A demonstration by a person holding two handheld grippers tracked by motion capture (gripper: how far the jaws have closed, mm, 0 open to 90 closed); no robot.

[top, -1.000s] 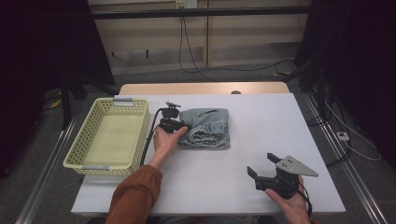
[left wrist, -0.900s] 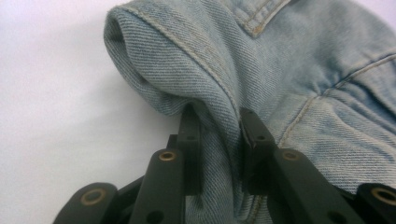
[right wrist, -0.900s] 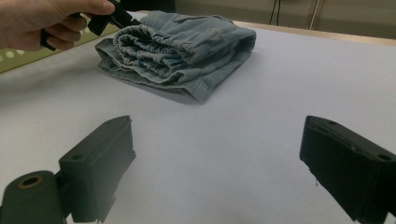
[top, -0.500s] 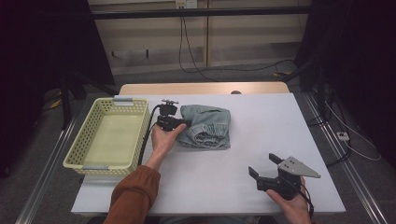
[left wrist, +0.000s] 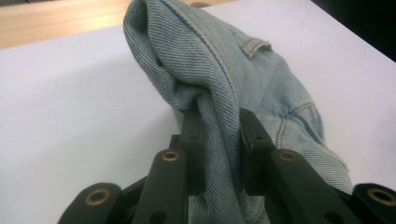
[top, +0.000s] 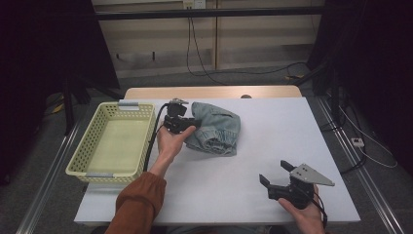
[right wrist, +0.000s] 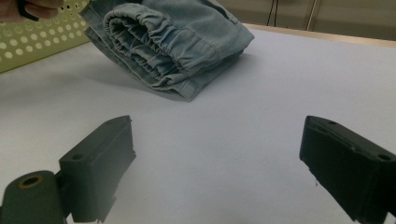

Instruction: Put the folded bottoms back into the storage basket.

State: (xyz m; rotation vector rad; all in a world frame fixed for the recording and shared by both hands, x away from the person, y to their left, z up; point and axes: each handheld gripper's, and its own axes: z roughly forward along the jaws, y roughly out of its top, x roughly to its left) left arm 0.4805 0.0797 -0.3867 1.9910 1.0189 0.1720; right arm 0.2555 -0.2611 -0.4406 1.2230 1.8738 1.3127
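A folded pair of light-blue denim shorts (top: pixel 214 129) lies on the white table (top: pixel 272 146), just right of the yellow basket. My left gripper (top: pixel 187 122) is shut on its left edge; in the left gripper view a fold of the denim (left wrist: pixel 219 93) is pinched between the two black jaws and lifted a little. My right gripper (top: pixel 275 173) stands open near the table's front right, with nothing between its fingers. In the right gripper view the shorts (right wrist: pixel 173 42) lie ahead with the elastic waistband facing the camera.
A yellow perforated basket (top: pixel 113 141) stands at the table's left side. A wooden strip (top: pixel 214 91) runs along the table's far edge. Cables (top: pixel 229 70) trail on the floor beyond it.
My left gripper has drawn the shorts' left edge slightly toward the basket and raised it. The right gripper has shifted a little to the right.
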